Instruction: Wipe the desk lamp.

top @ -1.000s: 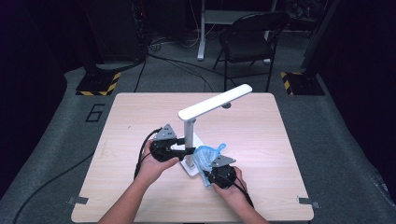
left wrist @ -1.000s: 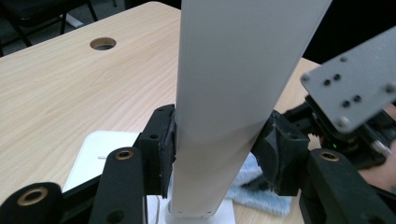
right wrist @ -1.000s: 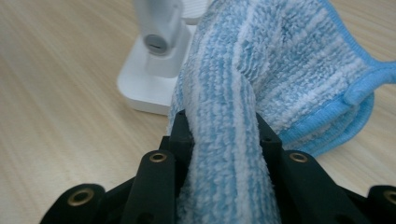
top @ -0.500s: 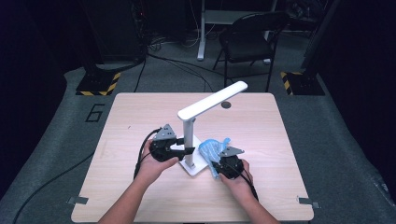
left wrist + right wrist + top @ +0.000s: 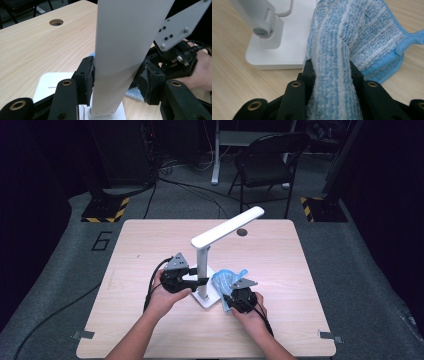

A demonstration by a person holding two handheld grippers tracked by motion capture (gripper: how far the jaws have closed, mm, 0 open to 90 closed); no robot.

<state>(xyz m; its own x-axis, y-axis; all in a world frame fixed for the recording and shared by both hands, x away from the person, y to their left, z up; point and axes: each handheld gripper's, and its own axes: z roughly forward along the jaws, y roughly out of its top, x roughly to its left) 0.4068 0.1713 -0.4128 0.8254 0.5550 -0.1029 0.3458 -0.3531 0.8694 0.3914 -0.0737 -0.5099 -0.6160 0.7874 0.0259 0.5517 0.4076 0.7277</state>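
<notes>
The right claw point(image 5: 331, 68) is closed on a bunched fold of the blue cloth point(image 5: 367, 35), which fills the gap between its jaws. The rest of the cloth spreads forward over the edge of the white lamp base point(image 5: 287, 53) and onto the table point(image 5: 232, 82). In the high view the right claw point(image 5: 235, 301) sits just right of the base, with the cloth point(image 5: 227, 279) bunched between it and the lamp post point(image 5: 203, 270).

The left claw point(image 5: 113, 82) is clamped on the post point(image 5: 125, 50) low down, one pad on each side, jaws partly closed to the post's width. In the high view the left claw point(image 5: 197, 281) reaches the post from the left and steadies the lamp. The lamp head point(image 5: 227, 226) slants up and away over the table point(image 5: 280, 270). The lamp stands near the front middle of the table.

Judged risks:
- The head overhangs the base. A sideways push from the cloth could tip the lamp if the left claw slackens.
- The post is smooth. A loose grip could let it twist or slide between the pads.
- The cloth is held by one fold only. Dragging it against the base edge could pull it out of the right claw.
- The two claws work close together. A wide wiping stroke could knock one against the other.
</notes>
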